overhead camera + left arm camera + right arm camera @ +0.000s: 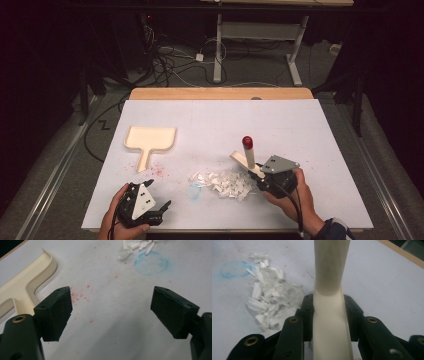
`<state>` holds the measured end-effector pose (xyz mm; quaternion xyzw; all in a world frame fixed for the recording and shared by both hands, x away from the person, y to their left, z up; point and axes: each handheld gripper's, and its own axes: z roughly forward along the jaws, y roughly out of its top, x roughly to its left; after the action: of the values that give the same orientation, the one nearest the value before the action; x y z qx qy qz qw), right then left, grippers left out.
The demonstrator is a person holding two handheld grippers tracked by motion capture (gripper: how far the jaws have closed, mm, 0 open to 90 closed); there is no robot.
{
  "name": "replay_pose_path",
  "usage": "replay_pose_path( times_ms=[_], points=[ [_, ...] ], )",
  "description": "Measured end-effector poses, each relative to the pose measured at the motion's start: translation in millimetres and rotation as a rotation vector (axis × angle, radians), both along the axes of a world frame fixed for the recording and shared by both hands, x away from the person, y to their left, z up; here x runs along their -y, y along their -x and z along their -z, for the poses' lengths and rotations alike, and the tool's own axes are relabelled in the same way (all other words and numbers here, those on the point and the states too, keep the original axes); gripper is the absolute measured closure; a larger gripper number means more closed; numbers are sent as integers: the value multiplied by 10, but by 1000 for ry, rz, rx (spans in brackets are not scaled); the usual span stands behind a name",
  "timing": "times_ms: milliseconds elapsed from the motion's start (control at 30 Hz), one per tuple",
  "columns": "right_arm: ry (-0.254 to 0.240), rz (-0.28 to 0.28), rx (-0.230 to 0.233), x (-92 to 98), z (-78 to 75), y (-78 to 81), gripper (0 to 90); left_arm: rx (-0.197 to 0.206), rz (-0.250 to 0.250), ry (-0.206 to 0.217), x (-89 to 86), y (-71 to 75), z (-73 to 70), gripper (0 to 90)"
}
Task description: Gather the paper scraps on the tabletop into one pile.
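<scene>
- Black, blocky left gripper (157,196) sits at the table's near left edge in the person's left hand (114,220); its two matte wedge-shaped pads (57,312) stand wide apart with nothing between them, above bare sheet
- Right gripper (260,175), capped by a grey three-cornered plate, is held in the right hand (295,197) at the near right; its jaws are clamped on the flat cream blade of a brush (248,157), pressing both sides
- Brush: smooth cream plastic, a flat trough-like lower part that narrows into a round handle (331,265); in the high view the handle rises tilted from the jaws and ends in a glossy red knob (247,141)
- Paper scraps (223,182): a loose heap of small white torn strips, crumpled and curled, just left of the right gripper and touching or nearly touching the brush's lower end
- Blue ring (151,263): a faint chalky circle smudged on the sheet, just beside the heap's left edge
- Red specks (80,296): fine scattered crumbs or stains between the left gripper and the dustpan
- Dustpan (150,140): cream, smooth, a shallow rounded tray with a raised lip and a short flat handle pointing toward the person; it lies flat at mid-left, well apart from the heap
- Table (220,93): pale wood edge at the far side, covered by a matte white sheet (280,120)
</scene>
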<state>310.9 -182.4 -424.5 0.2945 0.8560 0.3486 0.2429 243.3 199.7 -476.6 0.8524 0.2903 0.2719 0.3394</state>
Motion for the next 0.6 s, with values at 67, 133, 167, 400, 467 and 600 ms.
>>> replay_pose_path(
  times_ms=[67, 133, 167, 400, 467, 600],
  points=[
    [-17, -6, 10, -80, 29, 29, 682, -1, 1, -1, 6, -3, 3, 167],
    [-33, -9, 21, -152, 48, 48, 682, -2, 2, -1, 9, -8, 5, 167],
    [-39, -9, 26, -178, 54, 54, 682, -3, 2, -1, 10, -10, 7, 167],
    [-80, -32, 47, -244, 25, 41, 683, -3, 3, 1, 11, -11, 6, 167],
    [-93, -27, 43, -219, 3, 27, 683, -4, 2, -2, 11, -16, 7, 167],
    [-118, -5, 70, -135, -101, -9, 684, -3, 2, -2, 12, -17, 2, 168]
  ],
)
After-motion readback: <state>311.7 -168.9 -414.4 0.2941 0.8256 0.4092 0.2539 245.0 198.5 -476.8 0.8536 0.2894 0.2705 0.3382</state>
